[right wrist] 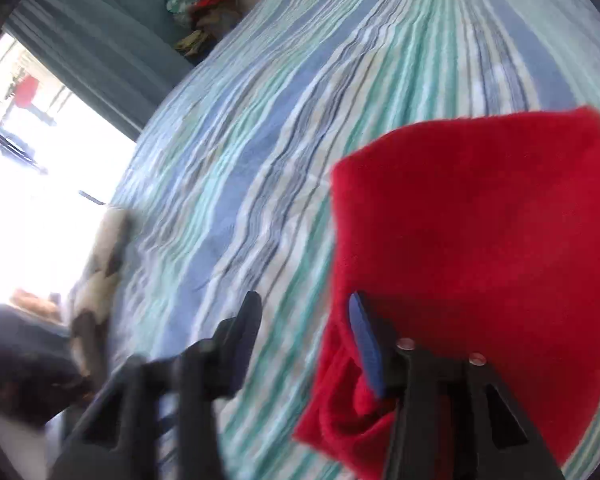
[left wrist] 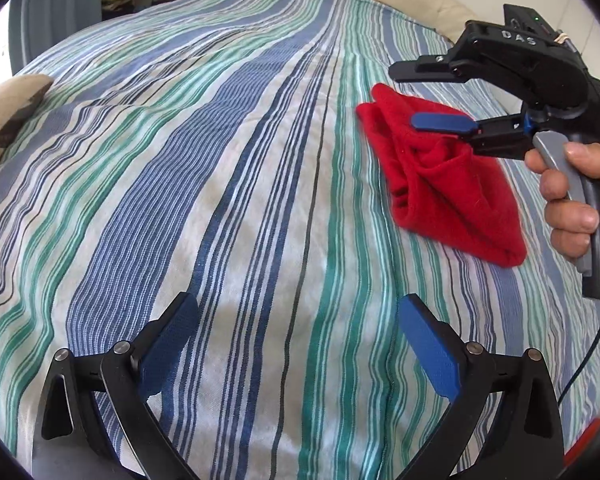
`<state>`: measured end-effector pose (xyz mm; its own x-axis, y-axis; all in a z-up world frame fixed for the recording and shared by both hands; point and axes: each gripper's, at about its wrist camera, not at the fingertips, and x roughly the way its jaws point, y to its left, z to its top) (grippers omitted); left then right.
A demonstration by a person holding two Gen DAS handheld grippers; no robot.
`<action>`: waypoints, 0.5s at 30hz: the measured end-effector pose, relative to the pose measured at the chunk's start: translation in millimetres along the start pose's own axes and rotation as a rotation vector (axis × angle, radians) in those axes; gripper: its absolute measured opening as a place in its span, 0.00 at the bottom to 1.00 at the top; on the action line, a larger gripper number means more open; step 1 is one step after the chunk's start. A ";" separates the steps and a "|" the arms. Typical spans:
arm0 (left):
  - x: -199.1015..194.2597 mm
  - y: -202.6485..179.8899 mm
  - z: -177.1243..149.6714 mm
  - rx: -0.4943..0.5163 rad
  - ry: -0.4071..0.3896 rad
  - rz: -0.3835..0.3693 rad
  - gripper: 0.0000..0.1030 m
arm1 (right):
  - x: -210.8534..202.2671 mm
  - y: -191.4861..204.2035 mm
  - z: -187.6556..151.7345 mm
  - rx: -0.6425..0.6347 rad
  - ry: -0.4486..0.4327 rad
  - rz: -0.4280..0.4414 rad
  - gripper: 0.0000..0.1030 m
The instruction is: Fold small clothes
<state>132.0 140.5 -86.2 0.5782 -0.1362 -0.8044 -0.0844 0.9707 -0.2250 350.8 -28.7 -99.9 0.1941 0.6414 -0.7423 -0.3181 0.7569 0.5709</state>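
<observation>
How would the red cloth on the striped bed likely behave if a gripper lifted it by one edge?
The red cloth would probably droop: it lies in soft bunched folds. Its fuzzy surface suggests a decent hold rather than slipping. Pushed across the striped bedcover, it would likely crumple, not slide whole.

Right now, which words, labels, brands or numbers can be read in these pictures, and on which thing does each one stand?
"D A S": raised letters on the black body of the right gripper, seen in the left wrist view.
No other text is readable there; the patterned cushion carries dark marks, not letters.
The right wrist view is blurred; no text can be read on the red garment or the striped bedsheet.
</observation>
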 end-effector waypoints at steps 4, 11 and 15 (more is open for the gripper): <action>0.5 -2.8 -0.4 0.014 -0.010 0.012 0.98 | -48.9 11.1 -8.8 -0.094 -0.083 0.062 0.70; 3.6 -7.8 -3.7 0.037 -0.017 0.021 0.98 | -50.6 46.9 -67.2 -0.602 0.046 -0.236 0.77; 6.5 -11.4 -8.3 0.066 -0.016 0.049 0.98 | -11.2 36.5 -74.4 -0.636 0.051 -0.388 0.06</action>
<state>130.0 126.9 -93.5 0.5874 -0.0859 -0.8047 -0.0591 0.9872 -0.1485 268.0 -17.6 -96.8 0.3634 0.3248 -0.8732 -0.7141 0.6990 -0.0372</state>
